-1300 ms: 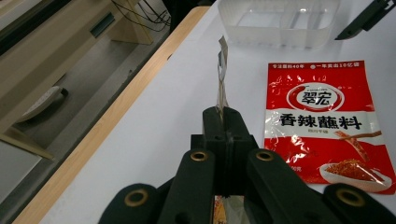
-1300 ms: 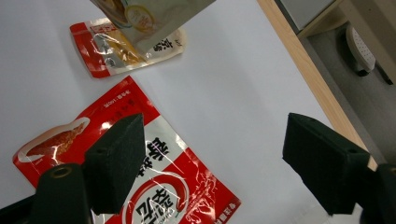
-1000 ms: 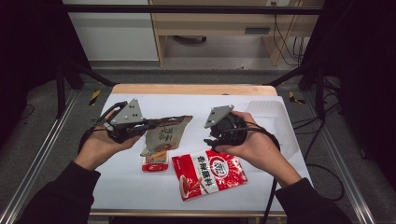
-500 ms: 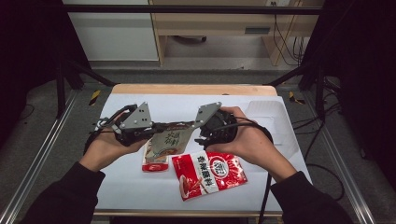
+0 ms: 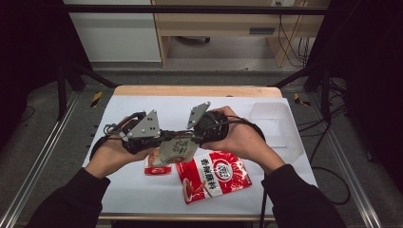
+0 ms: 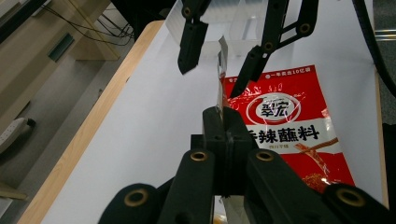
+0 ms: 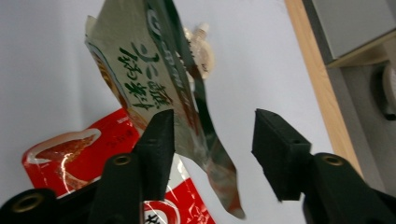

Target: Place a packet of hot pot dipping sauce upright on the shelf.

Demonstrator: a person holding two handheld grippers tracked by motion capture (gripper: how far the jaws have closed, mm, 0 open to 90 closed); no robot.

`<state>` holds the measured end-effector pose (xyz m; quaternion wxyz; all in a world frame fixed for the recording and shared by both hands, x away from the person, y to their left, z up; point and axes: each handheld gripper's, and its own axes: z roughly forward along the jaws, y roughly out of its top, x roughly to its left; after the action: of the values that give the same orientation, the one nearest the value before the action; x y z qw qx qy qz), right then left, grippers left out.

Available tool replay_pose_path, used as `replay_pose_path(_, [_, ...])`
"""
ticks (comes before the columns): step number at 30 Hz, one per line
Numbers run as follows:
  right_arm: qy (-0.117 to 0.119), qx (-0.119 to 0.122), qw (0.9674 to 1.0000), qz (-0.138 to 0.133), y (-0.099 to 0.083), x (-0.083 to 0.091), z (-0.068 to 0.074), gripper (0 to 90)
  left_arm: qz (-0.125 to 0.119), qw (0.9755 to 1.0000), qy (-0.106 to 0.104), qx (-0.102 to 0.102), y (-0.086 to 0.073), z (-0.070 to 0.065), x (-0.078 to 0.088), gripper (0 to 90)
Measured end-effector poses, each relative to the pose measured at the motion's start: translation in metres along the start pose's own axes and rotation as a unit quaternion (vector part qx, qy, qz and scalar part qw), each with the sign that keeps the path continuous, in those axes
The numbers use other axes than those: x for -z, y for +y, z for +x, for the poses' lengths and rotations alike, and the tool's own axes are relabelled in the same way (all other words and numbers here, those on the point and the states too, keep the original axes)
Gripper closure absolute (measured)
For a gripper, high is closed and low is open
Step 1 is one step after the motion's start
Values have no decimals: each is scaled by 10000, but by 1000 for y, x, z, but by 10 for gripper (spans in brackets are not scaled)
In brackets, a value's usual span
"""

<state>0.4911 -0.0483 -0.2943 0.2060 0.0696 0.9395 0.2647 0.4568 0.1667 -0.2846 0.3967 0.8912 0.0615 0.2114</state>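
At frame centre, a green sachet (image 5: 177, 148) is gripped by the left claw (image 6: 223, 122); the right claw (image 7: 212, 140) is spread around its edge above the bench (image 5: 133, 107).

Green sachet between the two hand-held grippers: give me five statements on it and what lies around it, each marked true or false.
1. The left hand-held gripper is shut on the green sachet. True.
2. The right hand-held gripper is shut on it too. False: its jaws stand open around the sachet's edge.
3. The red packet lies flat on the table. True.
4. The green sachet rests on the table. False: it is held in the air.
5. The clear plastic tray holds the red packet. False: the packet lies outside it.
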Motion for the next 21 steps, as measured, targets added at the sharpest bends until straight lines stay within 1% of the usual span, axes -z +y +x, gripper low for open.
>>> replay_pose_path(1, [57,43,10000,-5,0,-2,2,569,-33,10000,-19,13,0,-1,0,900])
replay_pose_path(2, [57,43,10000,-5,0,-2,2,569,-33,10000,-19,13,0,-1,0,900])
replay_pose_path(3, [78,112,9999,4,-1,-3,3,588,-50,10000,-23,6,0,-1,0,900])
replay_pose_path(4, [54,172,9998,13,-1,-3,3,649,-59,10000,-27,6,0,-1,1,900])
replay_pose_path(5, [38,152,9999,0,-1,-3,3,670,-67,10000,-34,1,0,-1,1,900])
replay_pose_path(6, [38,152,9999,0,-1,-3,3,670,-85,10000,-39,3,0,-1,2,900])
replay_pose_path(8, [117,153,9998,-21,-2,-2,3,749,-135,9999,-47,25,0,0,3,900])
replay_pose_path(10, [138,141,9998,-26,-2,-2,3,774,-160,9999,-44,30,0,0,4,900])
replay_pose_path(11, [145,142,9998,-50,-2,-2,3,817,-145,9999,-41,16,-1,-1,5,900])
replay_pose_path(12, [145,142,9998,-50,-2,-2,3,817,-150,9999,-37,23,-1,0,5,900])
replay_pose_path(13, [190,132,9997,-96,-2,-1,3,877,-178,9998,-21,74,-3,0,6,900])
replay_pose_path(14, [190,132,9997,-96,-2,-1,3,877,-178,9998,-21,74,-3,0,6,900])
replay_pose_path(15, [211,126,9996,-99,-2,-1,4,896,-186,9998,-21,103,-4,1,6,900])
replay_pose_path(17, [222,128,9997,-49,1,-1,6,900,-189,9996,-7,199,-8,3,7,896])
replay_pose_path(18, [222,128,9997,-49,1,-1,6,900,-189,9996,-7,199,-8,3,7,886])
replay_pose_path(19, [240,148,9996,8,3,-1,6,900,-225,9995,-31,217,-11,4,7,866])
replay_pose_path(20, [240,148,9996,8,3,-1,6,900,-225,9995,-31,217,-11,4,7,826])
replay_pose_path(21, [291,193,9993,107,5,-1,6,900,-219,9994,34,261,-13,5,8,762])
